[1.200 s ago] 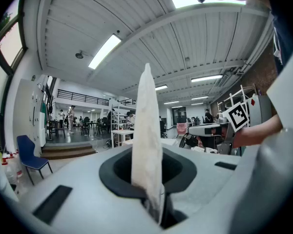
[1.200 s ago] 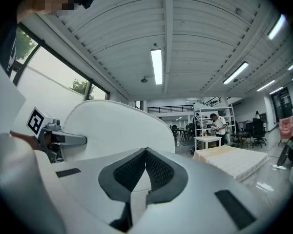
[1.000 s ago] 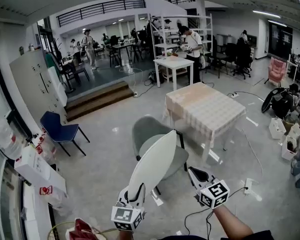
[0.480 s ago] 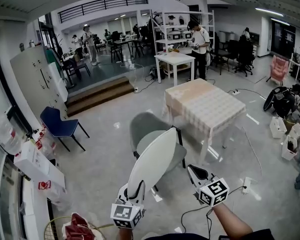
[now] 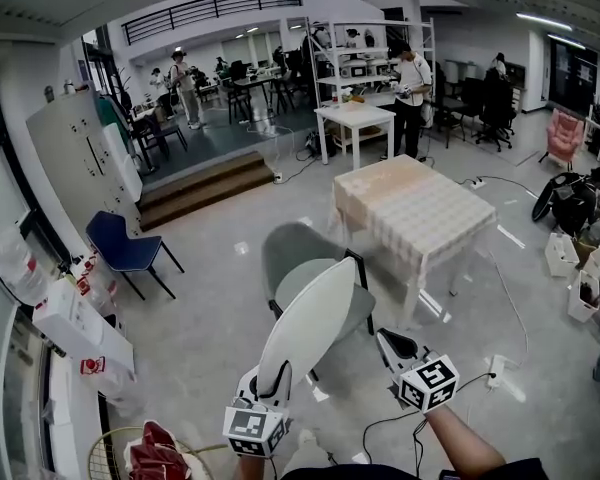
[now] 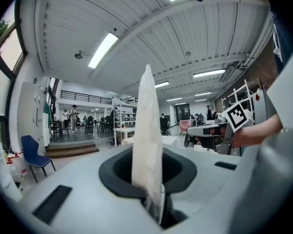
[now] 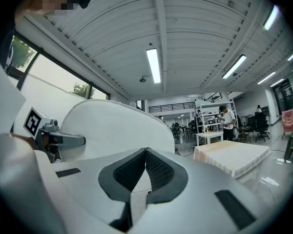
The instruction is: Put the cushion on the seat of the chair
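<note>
No text, brand or number made out anywhere; red print on white boxes (image 5: 68, 326) too small, unread.

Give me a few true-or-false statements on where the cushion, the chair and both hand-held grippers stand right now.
1. The left hand-held gripper is clamped on the lower edge of the white cushion. True.
2. The cushion lies flat on the seat of the grey chair. False: it stands upright in the air on the near side of the chair, and the part of the seat that shows is bare.
3. The right hand-held gripper grips the cushion too. False: its jaws are together on nothing, off to the cushion's side.
4. A table with a checked cloth stands just beyond the grey chair. True.
</note>
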`<state>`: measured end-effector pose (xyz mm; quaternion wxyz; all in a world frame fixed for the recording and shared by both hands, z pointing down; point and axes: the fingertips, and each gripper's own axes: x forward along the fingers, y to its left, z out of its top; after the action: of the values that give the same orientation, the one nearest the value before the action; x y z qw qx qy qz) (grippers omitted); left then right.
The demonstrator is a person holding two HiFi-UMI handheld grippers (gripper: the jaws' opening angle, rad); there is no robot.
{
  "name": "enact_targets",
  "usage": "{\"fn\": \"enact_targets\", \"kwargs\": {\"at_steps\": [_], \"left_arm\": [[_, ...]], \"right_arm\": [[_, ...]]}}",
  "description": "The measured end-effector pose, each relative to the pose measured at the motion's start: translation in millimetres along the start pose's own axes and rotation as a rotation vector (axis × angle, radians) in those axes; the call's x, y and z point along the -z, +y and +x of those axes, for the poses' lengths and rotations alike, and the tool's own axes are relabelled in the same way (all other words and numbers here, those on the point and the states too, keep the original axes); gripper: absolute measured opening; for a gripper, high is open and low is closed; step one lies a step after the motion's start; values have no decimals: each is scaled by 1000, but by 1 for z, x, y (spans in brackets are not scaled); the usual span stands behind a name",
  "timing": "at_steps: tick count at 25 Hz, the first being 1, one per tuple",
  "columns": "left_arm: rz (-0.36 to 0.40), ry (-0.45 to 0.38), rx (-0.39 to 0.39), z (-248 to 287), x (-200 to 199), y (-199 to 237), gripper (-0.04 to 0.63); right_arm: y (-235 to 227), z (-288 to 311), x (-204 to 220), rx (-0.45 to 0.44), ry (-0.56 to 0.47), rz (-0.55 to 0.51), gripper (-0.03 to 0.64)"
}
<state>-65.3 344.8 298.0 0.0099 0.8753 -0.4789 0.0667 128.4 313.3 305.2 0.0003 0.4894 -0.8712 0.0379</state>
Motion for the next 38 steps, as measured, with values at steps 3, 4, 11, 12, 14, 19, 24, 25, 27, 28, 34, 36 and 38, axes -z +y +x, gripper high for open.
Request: {"fn": "enact_targets", "kwargs": {"at_steps": [3,4,11,12,14,19,24,25,27,28,34,36,38], "left_arm": [[5,2,-9,2,0,-2,60],[5,5,-10,3,0,-2,60],[0,9,-5,17,-2,7,60],[-2,10,-4,19,-2,8,60],[-11,10,-3,25,1,9,60],[-18,13,5,44,5,12,60],[-23,21,4,62,7,24,60],[-24,21,0,66,6,26,60],[-26,23,-7,74,6,32,60],[-28,24,-10,78,6,35,60],[-47,24,-13,108,6,58,60],[-49,23,-10,118,5,66,60],[-51,24,-8,129,5,72,60]], "right_arm": [[-5,1,3,-3,1,7,18],[-6,2,4,-4,2,7,18],[-15,15,3,-4,-1,11,18],[-17,17,3,-2,1,12,18],[-21,20,6,1,4,15,18],[-34,33,10,10,11,15,18],[-47,52,12,14,19,23,18],[-50,55,12,14,20,25,18],[-55,62,13,14,23,30,18],[-57,66,14,14,25,32,18],[-72,94,18,21,43,37,18],[-78,105,19,26,48,40,18],[-84,115,19,29,53,42,18]]}}
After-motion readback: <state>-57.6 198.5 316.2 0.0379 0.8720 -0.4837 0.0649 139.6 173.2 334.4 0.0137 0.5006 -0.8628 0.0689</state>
